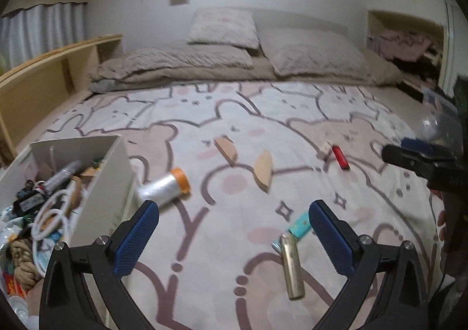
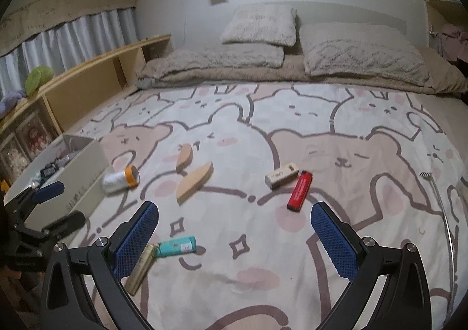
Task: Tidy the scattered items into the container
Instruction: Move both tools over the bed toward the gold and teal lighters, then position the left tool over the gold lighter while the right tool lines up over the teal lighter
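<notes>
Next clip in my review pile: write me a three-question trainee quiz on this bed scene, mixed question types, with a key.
1. True or false: the left gripper holds the red lighter.
2. Which lies touching the gold metal lighter? A) the teal lighter B) the small wooden block C) the orange-capped clear film roll
3. Fill in: the two flat wooden pieces lie on the ___.

Key: 1 false; 2 A; 3 bear-print bedspread.

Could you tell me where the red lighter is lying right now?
The red lighter lies on the bedspread right of centre in the right wrist view, just right of the small white box, ahead of the open right gripper.
</notes>
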